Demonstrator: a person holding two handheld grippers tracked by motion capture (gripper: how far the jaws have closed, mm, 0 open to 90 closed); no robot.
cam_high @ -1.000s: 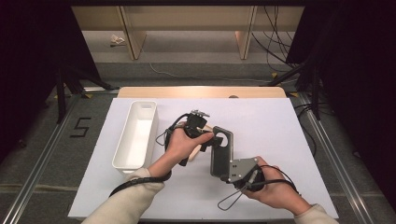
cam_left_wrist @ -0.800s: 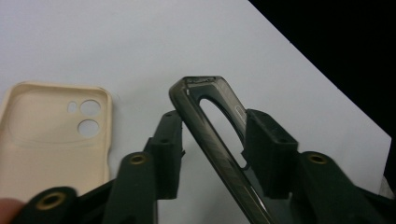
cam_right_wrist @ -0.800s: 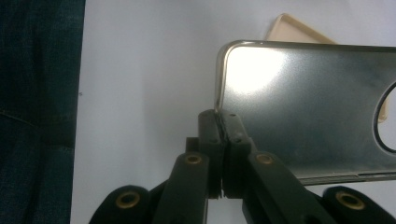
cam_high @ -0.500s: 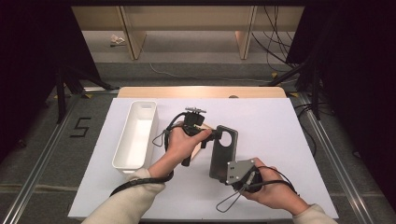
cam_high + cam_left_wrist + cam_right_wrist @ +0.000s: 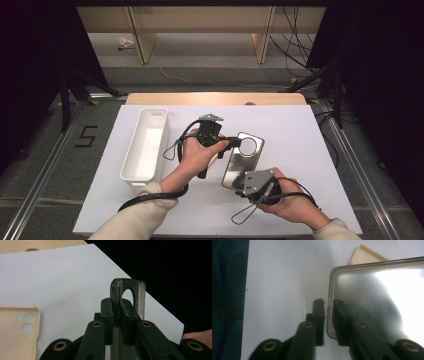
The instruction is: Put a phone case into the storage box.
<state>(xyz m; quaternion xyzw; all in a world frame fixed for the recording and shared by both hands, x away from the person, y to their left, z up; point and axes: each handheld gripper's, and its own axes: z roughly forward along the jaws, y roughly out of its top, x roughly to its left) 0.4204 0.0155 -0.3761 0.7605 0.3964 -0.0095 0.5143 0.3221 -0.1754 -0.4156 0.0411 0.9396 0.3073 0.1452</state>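
High view shows the right gripper [image 5: 248, 186] near the front edge of the table [image 5: 300, 125], its jaws closed on the near edge of the grey case [image 5: 243, 160]. In the right gripper view the wall of this case [image 5: 372, 297] sits between the two jaws, though the blur makes it hard to say how firm the grip is. A little farther, the left gripper [image 5: 234, 143] clamps the far end of the case, beside the round camera opening; the left gripper view shows its jaws pressed on that rim [image 5: 128, 293]. So the case is held over the table middle by both ends. A beige case [image 5: 18, 332] lies under it, partly hidden. Farther left stands a white bin [image 5: 146, 145]. To do well, both hands should move together and keep the case level, because a thin rim can slip easily.
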